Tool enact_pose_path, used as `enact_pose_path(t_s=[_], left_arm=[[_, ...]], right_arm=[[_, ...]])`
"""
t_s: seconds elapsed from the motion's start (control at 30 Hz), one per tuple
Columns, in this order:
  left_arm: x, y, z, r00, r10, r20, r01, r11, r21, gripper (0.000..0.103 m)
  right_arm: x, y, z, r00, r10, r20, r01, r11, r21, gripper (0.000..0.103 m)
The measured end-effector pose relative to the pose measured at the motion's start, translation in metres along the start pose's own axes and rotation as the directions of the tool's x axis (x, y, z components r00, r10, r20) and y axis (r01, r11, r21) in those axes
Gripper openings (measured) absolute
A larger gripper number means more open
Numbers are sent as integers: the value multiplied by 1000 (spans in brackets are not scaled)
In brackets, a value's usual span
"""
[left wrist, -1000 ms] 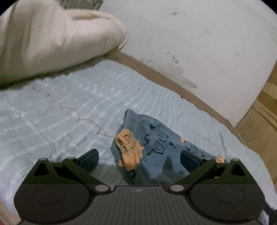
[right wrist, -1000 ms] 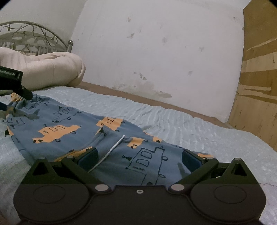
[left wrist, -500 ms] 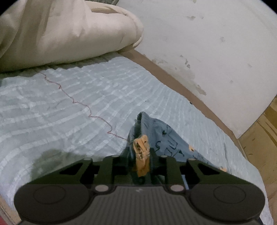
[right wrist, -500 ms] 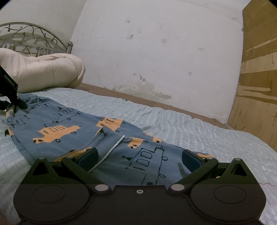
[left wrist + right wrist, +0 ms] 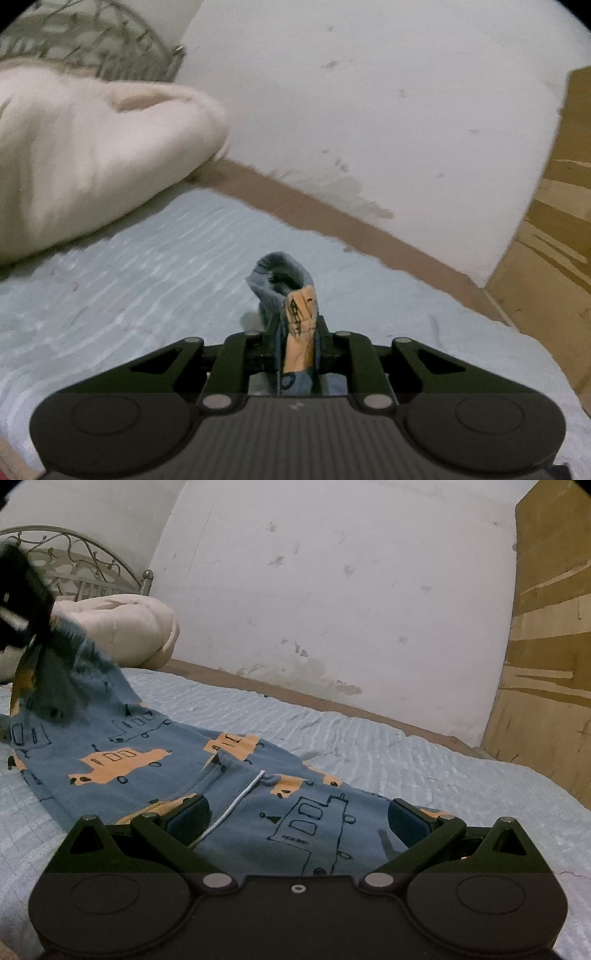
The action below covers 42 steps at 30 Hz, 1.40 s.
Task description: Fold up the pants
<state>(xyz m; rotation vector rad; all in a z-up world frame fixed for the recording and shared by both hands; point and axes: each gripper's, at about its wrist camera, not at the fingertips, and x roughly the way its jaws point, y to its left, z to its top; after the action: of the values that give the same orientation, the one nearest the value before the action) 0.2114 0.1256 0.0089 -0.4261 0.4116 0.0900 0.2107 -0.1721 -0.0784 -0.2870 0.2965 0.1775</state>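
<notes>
Left wrist view: the left gripper [image 5: 297,343] has its jaws pinched tight on a bunched corner of the pants [image 5: 284,280], blue cloth with an orange print poking up past the tips toward 12 o'clock. From the right wrist view you can see that same corner lifted off the bed [image 5: 388,760] up at 10 o'clock, with the rest of the pants lying flat across the middle, stretching down to the right gripper [image 5: 297,819]. That one has its jaws spread wide, just over the cloth near a white drawstring [image 5: 236,801], not holding anything.

My take on doing this step well: the left side looks ready, so the right gripper should dip down and grab the matching edge before anything gets carried over. Get both layers, not only the top one, otherwise the fold goes lopsided. Then lift both corners level and bring them across together, keeping the cloth lightly taut so it lands without wrinkles. Soft jersey like this probably sags and slips, so a deep bite helps. The pillow [image 5: 92,155] at 10 o'clock sits well apart.
</notes>
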Motion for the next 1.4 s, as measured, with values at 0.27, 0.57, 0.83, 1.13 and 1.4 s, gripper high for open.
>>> enact_pose_path(t_s=[0.27, 0.57, 0.83, 1.13, 1.4], left_arm=[[-20, -65, 12, 990, -138, 30, 134, 986, 100, 16], [-26, -143, 0, 961, -276, -12, 271, 932, 242, 16], [-21, -215, -43, 940, -320, -121, 341, 857, 387, 17], [-12, -276, -120, 919, -296, -261, 393, 745, 539, 18], [-4, -279, -152, 896, -274, -349, 432, 719, 545, 42]], right_arm=[[-15, -14, 10, 997, 59, 50, -62, 997, 48, 102], [-58, -52, 17, 995, 11, 101, -14, 999, 30, 102], [-89, -98, -9, 990, -128, 56, 124, 990, 72, 102], [-93, -147, -38, 960, -279, -22, 277, 935, 223, 102], [-90, -170, -56, 942, -329, -61, 332, 892, 308, 102]])
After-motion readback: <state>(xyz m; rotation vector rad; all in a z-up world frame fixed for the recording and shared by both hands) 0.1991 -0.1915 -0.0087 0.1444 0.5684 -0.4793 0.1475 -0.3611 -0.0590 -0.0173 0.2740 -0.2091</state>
